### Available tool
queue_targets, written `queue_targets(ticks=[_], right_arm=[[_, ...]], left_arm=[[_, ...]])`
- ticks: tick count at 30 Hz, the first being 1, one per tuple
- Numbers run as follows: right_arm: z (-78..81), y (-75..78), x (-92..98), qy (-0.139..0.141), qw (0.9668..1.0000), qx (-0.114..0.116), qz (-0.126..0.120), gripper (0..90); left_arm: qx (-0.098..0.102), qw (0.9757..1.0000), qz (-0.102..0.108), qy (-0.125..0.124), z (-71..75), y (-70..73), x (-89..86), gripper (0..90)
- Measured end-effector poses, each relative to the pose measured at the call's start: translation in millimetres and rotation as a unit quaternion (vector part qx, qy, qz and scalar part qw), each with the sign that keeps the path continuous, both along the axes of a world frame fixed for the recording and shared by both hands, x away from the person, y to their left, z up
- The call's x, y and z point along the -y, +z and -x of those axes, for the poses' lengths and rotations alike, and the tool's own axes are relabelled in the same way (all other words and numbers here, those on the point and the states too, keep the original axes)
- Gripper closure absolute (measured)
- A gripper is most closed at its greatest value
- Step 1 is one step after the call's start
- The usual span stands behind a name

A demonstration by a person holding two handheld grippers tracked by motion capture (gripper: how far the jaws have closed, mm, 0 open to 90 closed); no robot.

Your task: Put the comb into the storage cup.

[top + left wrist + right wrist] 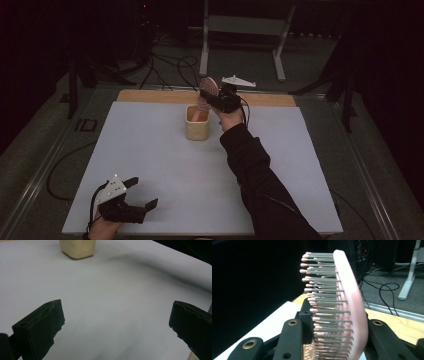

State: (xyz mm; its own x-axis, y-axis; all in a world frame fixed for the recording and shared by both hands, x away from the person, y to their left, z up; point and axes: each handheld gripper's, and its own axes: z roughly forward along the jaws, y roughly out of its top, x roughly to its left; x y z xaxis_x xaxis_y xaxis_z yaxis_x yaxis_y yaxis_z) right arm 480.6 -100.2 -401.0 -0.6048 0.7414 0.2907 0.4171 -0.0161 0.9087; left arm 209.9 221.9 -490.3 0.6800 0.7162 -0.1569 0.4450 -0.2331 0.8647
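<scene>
A pink hairbrush [207,86] with grey, pink-tipped bristles stands nearly upright above a cream cup [196,128] at the back middle of the white mat. Its lower end dips into the cup's mouth. My right gripper [214,98] is shut on the brush, just right of the cup. In the right gripper view the hairbrush [348,302] rises between the two jaws of the right gripper [334,340], bristles facing left. My left gripper [145,192] rests open at the mat's near left corner. In the left gripper view the left gripper [116,315] holds nothing, and the cup [77,248] is far ahead.
The white mat [150,165] covers most of a wooden table [150,96]. Behind the table stand a metal frame [242,30] and loose cables [170,65] on the floor. Dark stands flank both sides.
</scene>
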Motion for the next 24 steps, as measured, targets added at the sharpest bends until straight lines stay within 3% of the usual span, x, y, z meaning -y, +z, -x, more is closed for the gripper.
queue_targets(ticks=[14,24], right_arm=[[-2.6,-14.5,-2.4,0.006,0.9998,-0.016,0.005,63.8],[-4.1,-19.7,3.1,0.007,0.9998,-0.015,-0.008,63.7]], left_arm=[[-0.002,1.0000,0.001,0.000,-1.0,-0.6,-0.2,0.3],[-0.004,1.0000,0.000,0.000,-1.5,-1.5,-0.7,0.2]])
